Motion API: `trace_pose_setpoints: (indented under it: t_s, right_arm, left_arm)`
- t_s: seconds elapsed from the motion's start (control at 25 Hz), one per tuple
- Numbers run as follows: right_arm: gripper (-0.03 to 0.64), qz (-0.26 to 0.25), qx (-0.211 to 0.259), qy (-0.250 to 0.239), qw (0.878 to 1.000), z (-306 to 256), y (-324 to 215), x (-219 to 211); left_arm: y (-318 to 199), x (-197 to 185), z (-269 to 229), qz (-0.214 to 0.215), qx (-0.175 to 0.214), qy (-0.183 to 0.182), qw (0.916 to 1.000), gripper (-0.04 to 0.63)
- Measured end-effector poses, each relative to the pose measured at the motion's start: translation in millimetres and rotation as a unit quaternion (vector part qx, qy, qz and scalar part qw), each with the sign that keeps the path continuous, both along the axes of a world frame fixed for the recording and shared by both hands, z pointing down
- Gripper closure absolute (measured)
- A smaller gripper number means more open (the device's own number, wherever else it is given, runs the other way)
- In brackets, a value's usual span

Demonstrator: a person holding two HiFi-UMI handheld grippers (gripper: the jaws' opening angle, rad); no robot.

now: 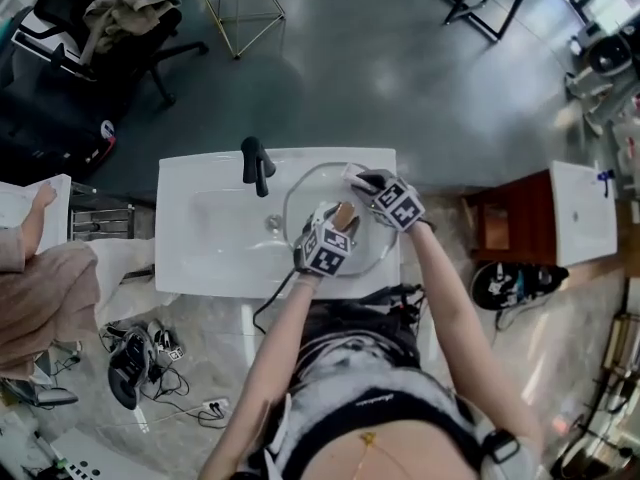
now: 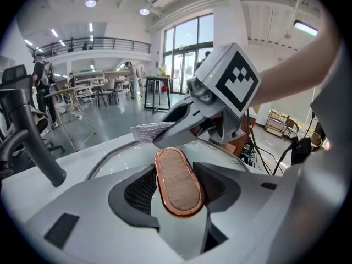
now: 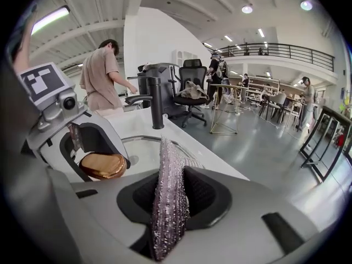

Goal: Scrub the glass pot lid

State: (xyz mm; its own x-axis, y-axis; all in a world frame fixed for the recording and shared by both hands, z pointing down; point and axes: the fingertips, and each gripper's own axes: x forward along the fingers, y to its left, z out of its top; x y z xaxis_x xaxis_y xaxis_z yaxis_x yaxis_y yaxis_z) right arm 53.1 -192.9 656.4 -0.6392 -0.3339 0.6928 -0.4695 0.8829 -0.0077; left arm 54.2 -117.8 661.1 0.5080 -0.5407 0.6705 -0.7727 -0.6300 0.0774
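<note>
The glass pot lid (image 1: 316, 194) lies tilted over the right half of the white sink (image 1: 200, 230). Its oval handle (image 2: 177, 181), wood with a copper rim, sits between the jaws of my left gripper (image 2: 179, 176), which is shut on it. The lid's glass (image 2: 118, 159) spreads out beyond that handle. My right gripper (image 3: 171, 194) is shut on a silvery scrub cloth (image 3: 169, 202), which stands edge-on between its pads. In the head view the right gripper (image 1: 362, 180) holds the cloth (image 1: 355, 174) at the lid's far right rim, close to the left gripper (image 1: 343, 220).
A black faucet (image 1: 257, 165) stands at the sink's back edge, left of the lid. A person (image 1: 45, 293) stands left of the sink. A black office chair (image 1: 105, 28) is behind, a dark red stand (image 1: 510, 226) to the right, and cables (image 1: 150, 358) lie on the floor.
</note>
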Motion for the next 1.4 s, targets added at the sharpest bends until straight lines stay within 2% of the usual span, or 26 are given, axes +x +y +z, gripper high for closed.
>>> trace_pose_setpoints:
  t_s: [0.28,0.64,0.88,1.4]
  right_arm:
    - [0.522,0.049,0.008,-0.010,0.999,1.6,19.1,36.2]
    - [0.522,0.091,0.011,-0.028,0.995,3.1,52.6,62.1]
    - [0.522,0.090,0.014,-0.022,0.996,3.0,70.4,70.0]
    - [0.522,0.052,0.015,0.013,0.998,0.0,58.7,54.8]
  left_arm:
    - [-0.5,-1.1,0.5,0.001,0.002,-0.001,1.0000,0.370]
    - [-0.2,-1.6,1.3,-0.001,0.000,-0.002,1.0000,0.370]
    - [-0.9,-0.9,0.0,-0.002,0.002,-0.001,1.0000,0.370]
    - [-1.3,0.1,-1.4,-0.002,0.002,-0.003,1.0000,0.370]
